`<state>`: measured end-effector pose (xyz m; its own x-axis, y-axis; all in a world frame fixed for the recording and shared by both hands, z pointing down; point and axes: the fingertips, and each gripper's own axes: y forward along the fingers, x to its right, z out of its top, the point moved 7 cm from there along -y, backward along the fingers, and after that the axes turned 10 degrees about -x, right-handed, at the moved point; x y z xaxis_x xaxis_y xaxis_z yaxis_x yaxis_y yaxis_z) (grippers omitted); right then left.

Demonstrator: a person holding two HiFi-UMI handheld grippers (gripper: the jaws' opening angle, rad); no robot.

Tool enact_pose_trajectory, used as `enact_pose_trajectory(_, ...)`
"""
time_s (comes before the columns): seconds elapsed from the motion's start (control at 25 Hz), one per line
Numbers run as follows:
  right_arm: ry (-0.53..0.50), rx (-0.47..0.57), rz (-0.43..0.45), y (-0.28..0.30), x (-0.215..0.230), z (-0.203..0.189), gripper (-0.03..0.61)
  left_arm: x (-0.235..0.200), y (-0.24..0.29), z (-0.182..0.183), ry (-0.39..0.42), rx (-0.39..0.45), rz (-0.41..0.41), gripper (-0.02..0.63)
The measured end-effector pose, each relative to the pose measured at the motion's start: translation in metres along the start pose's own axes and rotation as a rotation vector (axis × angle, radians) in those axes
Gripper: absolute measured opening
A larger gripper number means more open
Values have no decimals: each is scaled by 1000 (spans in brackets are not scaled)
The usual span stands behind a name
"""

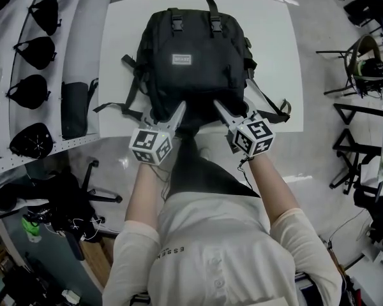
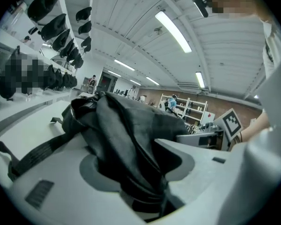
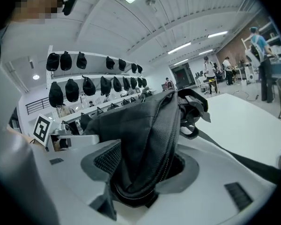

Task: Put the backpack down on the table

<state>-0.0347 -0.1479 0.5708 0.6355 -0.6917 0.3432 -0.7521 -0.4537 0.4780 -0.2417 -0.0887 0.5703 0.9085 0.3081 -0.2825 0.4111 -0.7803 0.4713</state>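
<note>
- The backpack [image 1: 195, 62] lies flat on the white bench [image 1: 277, 56], front panel up, with its label patch and two buckles facing the head camera.
- Its long axis runs straight away from the person. The top end, with the carry loop, points to the far edge of the bench, and the bottom end points back at the person and reaches the near edge.
- The pack sits roughly midway across the bench. Loose straps [image 1: 124, 101] trail out on both sides of its lower half and rest on the bench top.
- The left gripper [image 1: 177, 111] meets the near end of the pack left of centre. Its jaws stand partly apart, and a dark fold of the fabric lies loosely in the gap between them rather than being clamped.
- The right gripper [image 1: 221, 109] meets the same end right of centre. Its jaws are parted wider, and a bunched fold with a mesh patch sits slack between them.
- Both grippers point forward and slightly down, side by side, with their marker cubes [image 1: 151, 146] nearest the person.
- A rack of black caps [image 1: 35, 50] runs along the left side, apart from the bench.
</note>
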Motion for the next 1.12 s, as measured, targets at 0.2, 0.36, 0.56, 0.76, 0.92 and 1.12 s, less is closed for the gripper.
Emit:
enact_pose_trajectory(0.2, 18, -21, -39, -2, 0, -14, 265, 0, -5, -9, -10, -9, 80, 236)
enact_pose_trajectory(0.36, -4, -48, -52, -6, -3, -20, 286, -1, -13, -17, -67, -18, 159, 288)
enact_pose_trajectory(0.56, -57, -32, -93, -21, -7, -21, 287, 2, -21, -18, -56, -32, 181, 302)
enact_pose_trajectory(0.76, -103, 2, -153, -44, -12, -11, 286, 5, -40, -19, -72, -33, 223, 304)
enact_pose_trajectory(0.92, -176, 22, -222, -59, -19, 1, 285, 11, -57, -5, -12, -12, 254, 304)
enact_pose_trajectory(1.12, -225, 98, -224, -74, -38, 23, 284, 31, -69, 23, 119, 11, 227, 302)
